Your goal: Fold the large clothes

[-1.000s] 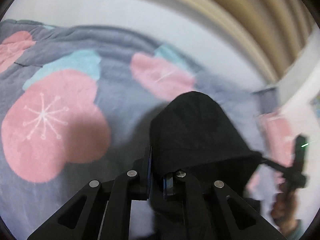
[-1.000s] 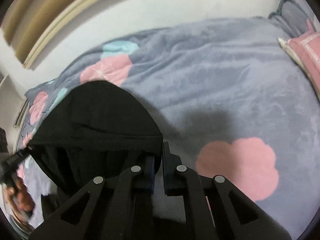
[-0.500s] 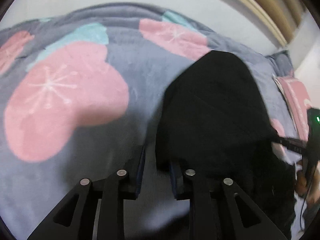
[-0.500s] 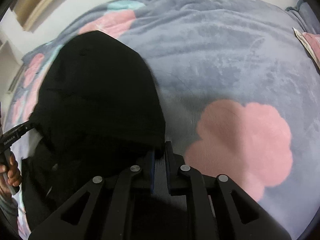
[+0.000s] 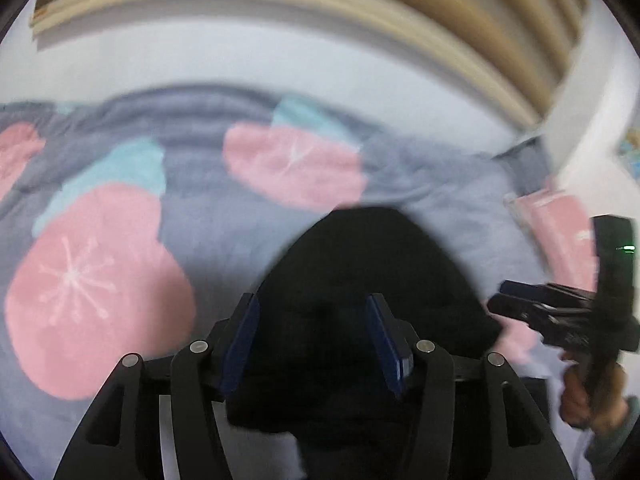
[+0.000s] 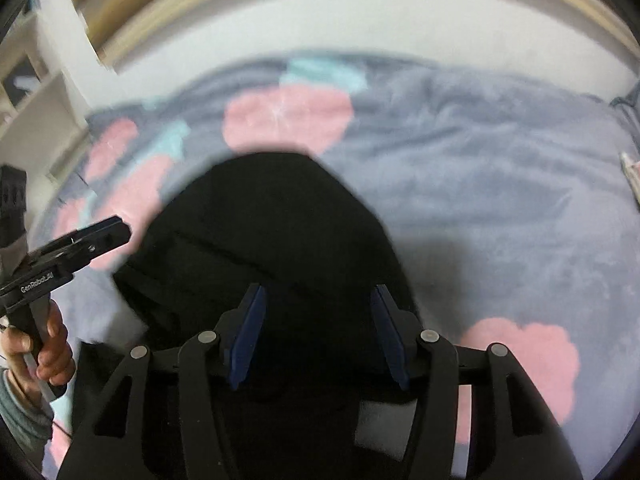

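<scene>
From your left wrist, the left claw (image 5: 314, 334), clamped on the black garment (image 5: 372, 264) a second ago, is now opening, its pads clear of the cloth lying on the bed blanket (image 5: 224, 236). From your right wrist, the right claw (image 6: 318, 330) is likewise opening over the garment.

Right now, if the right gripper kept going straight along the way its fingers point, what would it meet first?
Most likely the black garment. The right gripper, jaws opening with nothing pinched between the pads, points down at that cloth lying on the flowered blanket. Blur leaves the gap unclear.
</scene>
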`<action>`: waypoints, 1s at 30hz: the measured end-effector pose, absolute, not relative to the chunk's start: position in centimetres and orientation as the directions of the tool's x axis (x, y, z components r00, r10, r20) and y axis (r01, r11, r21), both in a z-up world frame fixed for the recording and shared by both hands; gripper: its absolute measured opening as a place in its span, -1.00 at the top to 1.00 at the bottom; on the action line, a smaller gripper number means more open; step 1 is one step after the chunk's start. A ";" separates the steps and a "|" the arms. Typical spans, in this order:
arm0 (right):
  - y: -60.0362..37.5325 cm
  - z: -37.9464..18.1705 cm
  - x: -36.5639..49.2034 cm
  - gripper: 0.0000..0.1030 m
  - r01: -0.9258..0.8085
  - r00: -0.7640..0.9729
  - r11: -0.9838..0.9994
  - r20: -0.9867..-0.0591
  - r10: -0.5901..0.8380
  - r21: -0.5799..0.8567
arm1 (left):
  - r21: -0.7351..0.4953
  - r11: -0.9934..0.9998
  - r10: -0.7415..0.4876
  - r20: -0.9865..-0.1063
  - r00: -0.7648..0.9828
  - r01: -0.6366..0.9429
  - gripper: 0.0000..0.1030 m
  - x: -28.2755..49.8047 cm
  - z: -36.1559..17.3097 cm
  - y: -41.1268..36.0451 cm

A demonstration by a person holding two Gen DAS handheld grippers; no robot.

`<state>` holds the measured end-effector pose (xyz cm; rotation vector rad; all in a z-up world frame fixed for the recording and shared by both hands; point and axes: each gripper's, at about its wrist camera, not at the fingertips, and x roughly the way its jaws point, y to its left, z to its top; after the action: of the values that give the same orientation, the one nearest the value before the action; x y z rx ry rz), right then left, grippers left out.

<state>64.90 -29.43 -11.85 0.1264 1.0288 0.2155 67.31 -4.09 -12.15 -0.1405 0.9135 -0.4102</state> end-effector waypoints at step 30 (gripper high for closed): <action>-25.5 -19.6 74.3 -0.10 -0.173 0.421 0.979 -0.890 0.174 0.110 | -0.387 0.910 -0.412 -0.811 0.416 0.148 -0.32 71.3 -21.1 -3.9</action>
<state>74.34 -25.46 -19.63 0.0014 1.1153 0.2173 71.33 -3.92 -21.08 -0.2732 1.0890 -0.3570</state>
